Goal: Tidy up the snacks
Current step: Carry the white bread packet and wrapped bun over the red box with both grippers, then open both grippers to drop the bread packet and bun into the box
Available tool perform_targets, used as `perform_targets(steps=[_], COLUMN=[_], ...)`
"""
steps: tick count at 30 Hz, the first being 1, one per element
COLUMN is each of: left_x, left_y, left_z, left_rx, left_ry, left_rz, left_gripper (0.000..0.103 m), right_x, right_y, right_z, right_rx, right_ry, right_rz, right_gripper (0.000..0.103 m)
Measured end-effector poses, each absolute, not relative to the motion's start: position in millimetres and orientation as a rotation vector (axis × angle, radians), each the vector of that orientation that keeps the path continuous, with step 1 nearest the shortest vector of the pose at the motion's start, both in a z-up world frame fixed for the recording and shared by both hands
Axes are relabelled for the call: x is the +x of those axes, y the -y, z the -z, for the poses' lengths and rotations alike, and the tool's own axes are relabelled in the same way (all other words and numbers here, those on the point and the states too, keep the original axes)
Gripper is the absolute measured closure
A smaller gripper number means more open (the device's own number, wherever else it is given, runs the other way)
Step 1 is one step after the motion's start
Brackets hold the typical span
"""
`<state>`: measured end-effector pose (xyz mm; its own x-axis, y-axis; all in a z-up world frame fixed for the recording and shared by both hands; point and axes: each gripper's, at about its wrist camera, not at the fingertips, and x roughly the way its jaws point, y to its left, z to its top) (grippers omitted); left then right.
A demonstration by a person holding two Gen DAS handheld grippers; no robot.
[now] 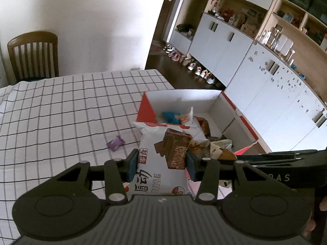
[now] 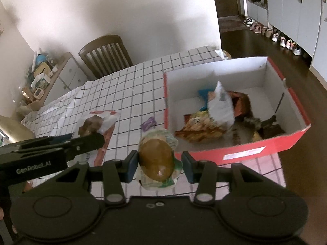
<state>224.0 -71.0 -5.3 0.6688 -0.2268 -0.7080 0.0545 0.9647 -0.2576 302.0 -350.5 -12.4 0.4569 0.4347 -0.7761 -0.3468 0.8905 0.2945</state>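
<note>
My left gripper is shut on a white snack pack with a brown wafer picture, held above the table just short of the red box. The same pack shows in the right wrist view under the left gripper's arm. My right gripper has a bun in a clear green-printed wrapper between its fingers; the left pad touches it, the right pad stands a little off it. The red box holds several snack packs. A small purple sweet lies on the cloth; it also shows in the left wrist view.
The table has a white cloth with a black grid. A wooden chair stands at the far side by the wall. White cupboards and a row of shoes are on the floor side to the right.
</note>
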Motion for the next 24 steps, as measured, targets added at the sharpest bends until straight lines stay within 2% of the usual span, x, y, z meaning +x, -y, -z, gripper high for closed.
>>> perform_targets(steps=[14, 24], left_x=[269.2, 311.4], left_y=[141.1, 176.3], left_z=[14.4, 45.0], left_rx=[-0.191, -0.171], left_ry=[-0.866, -0.948], left_rz=[0.14, 0.114], left_gripper=[0.056, 0.056], right_x=[346.0, 400.7], right_y=[416.1, 452.4], right_z=[15.8, 29.3], right_rx=[0.087, 0.072], right_ry=[-0.978, -0.97], right_rz=[-0.48, -0.418], right_gripper=[0.058, 0.058])
